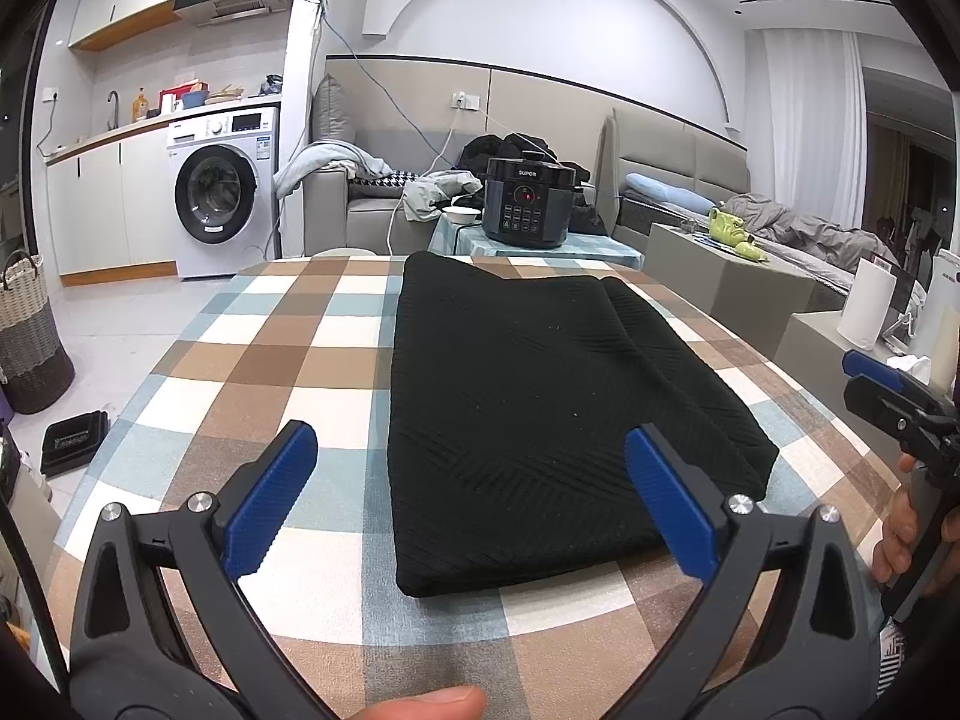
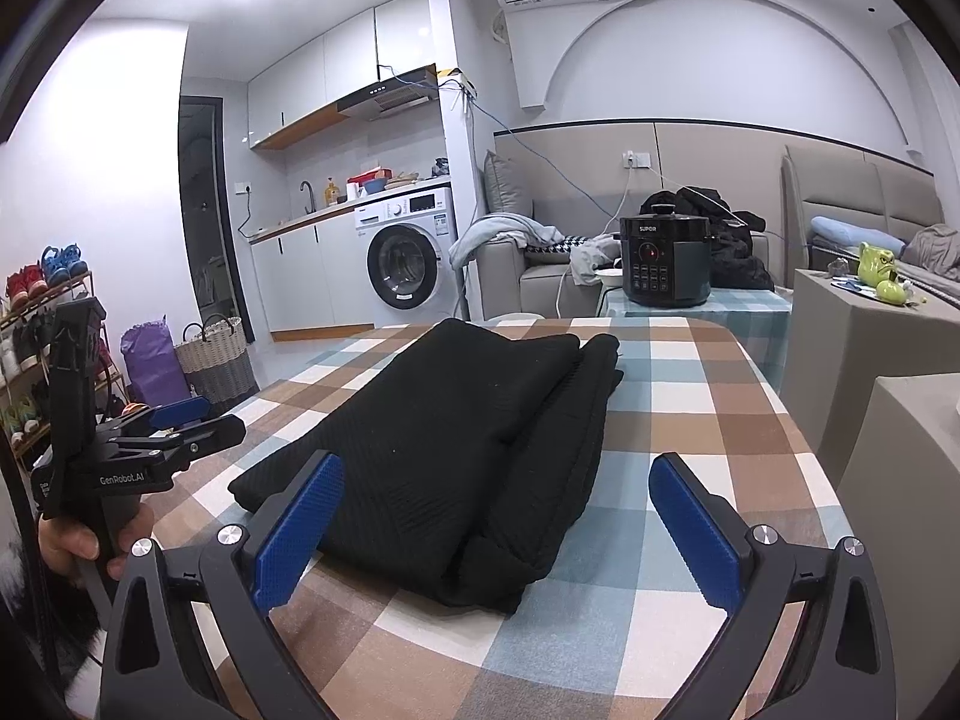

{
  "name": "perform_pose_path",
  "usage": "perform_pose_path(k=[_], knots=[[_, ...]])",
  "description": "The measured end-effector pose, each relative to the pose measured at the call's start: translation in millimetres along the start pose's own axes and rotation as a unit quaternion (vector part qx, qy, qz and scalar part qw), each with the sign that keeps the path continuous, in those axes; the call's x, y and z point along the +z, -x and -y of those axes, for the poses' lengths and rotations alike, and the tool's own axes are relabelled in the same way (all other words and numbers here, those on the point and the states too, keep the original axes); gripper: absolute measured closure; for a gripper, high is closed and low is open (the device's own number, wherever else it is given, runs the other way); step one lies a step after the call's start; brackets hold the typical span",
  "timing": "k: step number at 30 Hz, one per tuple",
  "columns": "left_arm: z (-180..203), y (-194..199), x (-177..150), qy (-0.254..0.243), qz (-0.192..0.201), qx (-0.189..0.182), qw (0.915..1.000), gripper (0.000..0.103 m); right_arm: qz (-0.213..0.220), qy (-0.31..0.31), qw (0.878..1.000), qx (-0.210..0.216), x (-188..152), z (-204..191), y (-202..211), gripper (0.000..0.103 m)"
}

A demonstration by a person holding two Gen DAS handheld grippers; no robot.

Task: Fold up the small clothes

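Note:
A black knit garment [image 1: 528, 408] lies folded in a long rectangle on the checked tablecloth [image 1: 270, 360], with a second folded layer along its right side. It also shows in the right wrist view [image 2: 444, 456]. My left gripper [image 1: 474, 462] is open and empty, held above the garment's near end. My right gripper [image 2: 498, 480] is open and empty, above the garment's near right corner. The right gripper shows at the right edge of the left wrist view [image 1: 888, 390]. The left gripper shows at the left of the right wrist view [image 2: 180, 426].
A black pressure cooker [image 1: 528, 204] stands on a small table beyond the far table edge. Grey blocks [image 2: 852, 348] stand to the right. A woven basket [image 1: 30, 336] and a black box [image 1: 75, 441] are on the floor to the left.

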State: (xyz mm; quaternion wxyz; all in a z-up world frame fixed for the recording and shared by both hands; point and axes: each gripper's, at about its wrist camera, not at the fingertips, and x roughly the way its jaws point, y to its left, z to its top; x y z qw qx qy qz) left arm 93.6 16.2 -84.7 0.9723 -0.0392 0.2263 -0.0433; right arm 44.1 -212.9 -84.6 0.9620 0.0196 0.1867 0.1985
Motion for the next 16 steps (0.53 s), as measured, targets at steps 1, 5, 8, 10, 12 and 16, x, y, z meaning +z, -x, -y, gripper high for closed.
perform_pose_path(k=[1,5,8,10,12,16], knots=[[-2.2,1.5,-0.5,0.0,0.001,0.0,1.0,0.001,0.0,0.0,1.0,0.0,-0.1,0.0,-0.1,0.0],[-3.1,1.7,-2.1,-0.001,0.001,-0.001,1.0,0.001,0.0,0.0,1.0,-0.001,-0.1,-0.1,0.1,0.0],[-2.9,1.7,-2.0,0.0,0.002,-0.001,1.0,0.001,0.0,-0.001,1.0,-0.001,0.0,0.1,-0.2,0.0],[-2.8,1.7,-2.0,0.0,0.001,-0.001,1.0,0.001,-0.001,-0.002,1.0,-0.001,-0.7,0.4,-0.7,0.0],[-3.1,2.0,-1.9,-0.001,0.002,-0.002,1.0,0.001,-0.001,-0.002,1.0,-0.001,-0.7,0.5,-0.7,0.0],[-3.8,1.4,-1.9,-0.001,0.002,-0.001,1.0,0.001,-0.002,-0.001,1.0,-0.001,-1.3,0.8,-1.7,0.0]])
